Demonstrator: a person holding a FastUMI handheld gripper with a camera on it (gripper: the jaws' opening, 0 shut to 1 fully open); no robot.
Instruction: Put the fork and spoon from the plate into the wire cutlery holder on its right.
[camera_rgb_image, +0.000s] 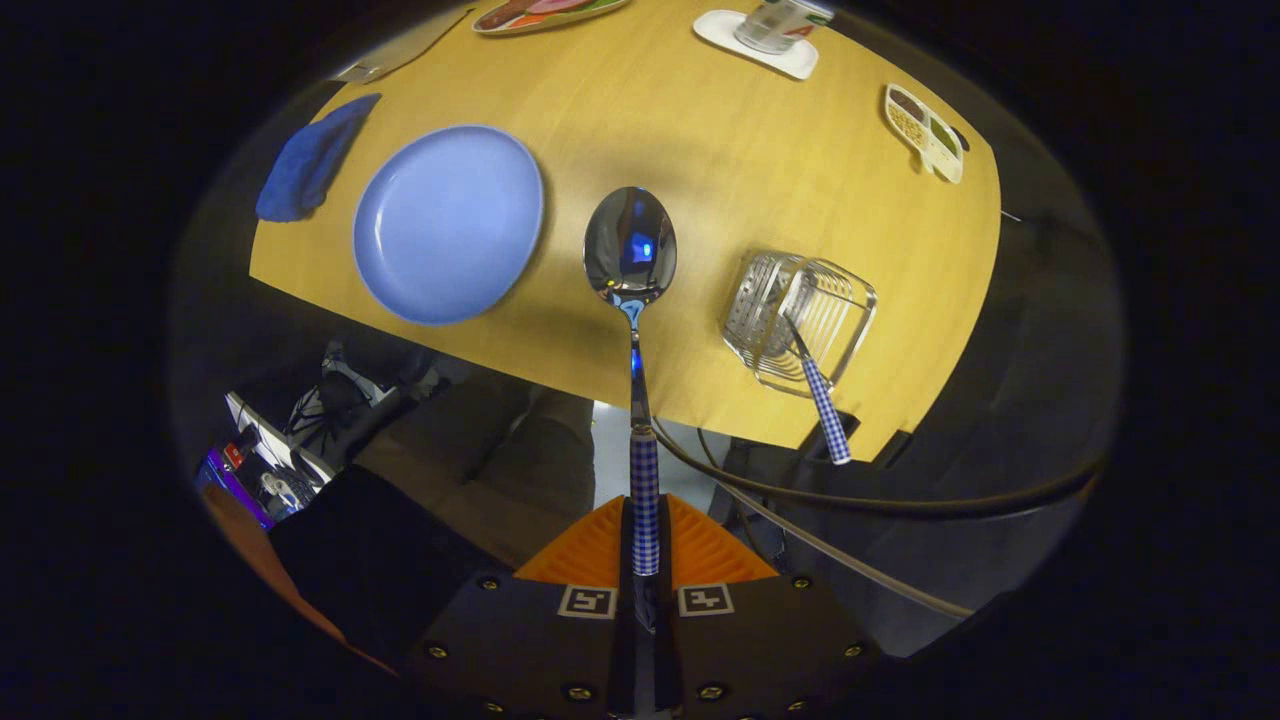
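1. No legible brand or writing: the cup (778, 22) on its white coaster (757, 45), far beyond the gripper, carries a label too small to read.
2. Your gripper (645, 545) is closed on the spoon (632, 290); both fingers press the checked handle, which runs straight out ahead between them.
3. The spoon's bowl hangs ahead of the gripper, raised over the bench (720, 150), between the plate and the holder.
4. The blue plate (447, 223) lies ahead and to the left, with nothing on it.
5. The wire cutlery holder (800, 320) sits ahead and to the right, near the bench's near edge. The fork (820, 395) already stands in it, tilted, its checked handle jutting out past that edge.
6. Bare bench surface separates spoon bowl and holder.
7. A blue cloth (308, 160) lies left of the plate at the bench edge; a divided dish (925, 132) sits far right.
8. A dark cable (900, 500) crosses below the bench edge, right of the gripper.
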